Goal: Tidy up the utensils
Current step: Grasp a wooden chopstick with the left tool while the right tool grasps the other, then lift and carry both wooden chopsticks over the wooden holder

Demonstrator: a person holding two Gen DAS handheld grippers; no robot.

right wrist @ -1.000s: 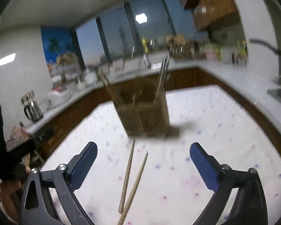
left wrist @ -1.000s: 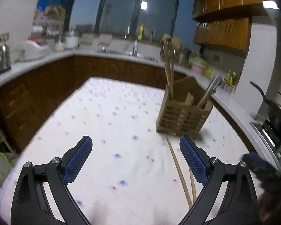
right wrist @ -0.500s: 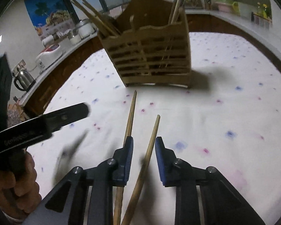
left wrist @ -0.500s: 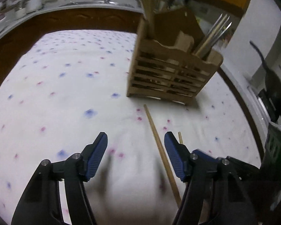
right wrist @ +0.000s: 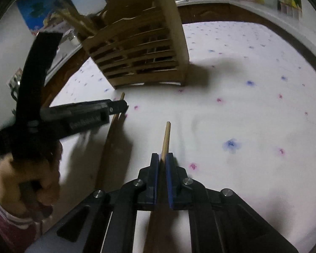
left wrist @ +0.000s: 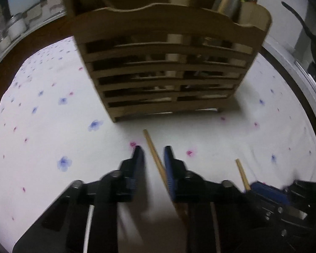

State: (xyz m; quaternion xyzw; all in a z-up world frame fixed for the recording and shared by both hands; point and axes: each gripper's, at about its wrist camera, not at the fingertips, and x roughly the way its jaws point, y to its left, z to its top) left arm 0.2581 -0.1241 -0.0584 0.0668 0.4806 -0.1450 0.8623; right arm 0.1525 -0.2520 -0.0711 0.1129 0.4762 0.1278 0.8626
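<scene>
Left wrist view: the left gripper (left wrist: pixel 152 149) is seen low over the flowered tablecloth (left wrist: pixel 42 130), its blue pads narrowed around one wooden chopstick (left wrist: pixel 154 154). The stick touches the right-hand pad, but a gap remains at the other pad, so it cannot be told whether a firm hold has been made. A second chopstick (left wrist: pixel 241 172) is seen to the right, running into the right gripper (left wrist: pixel 269 191) at the frame's edge.

From the right wrist view, that right gripper (right wrist: pixel 162 158) is shown closed on its chopstick (right wrist: pixel 166 137), the stick pinched between the pads and its tip pointed toward the wooden utensil holder (right wrist: pixel 145 50). The other chopstick (right wrist: pixel 113 124) lies flat on the cloth beside it, under the tip of the left gripper (right wrist: pixel 118 106).

The holder (left wrist: pixel 168 63) stands upright just beyond the stick tips, and several utensils are already stood in it, among them wooden sticks at one side and what look like metal ones at the other.

The task is judged partly done: the holder is stocked, yet the two chopsticks are not yet in it. Both remain at cloth level, one gripped, one about to be. Lifting, tilting upright and dropping each into a compartment is what appears to be left.
</scene>
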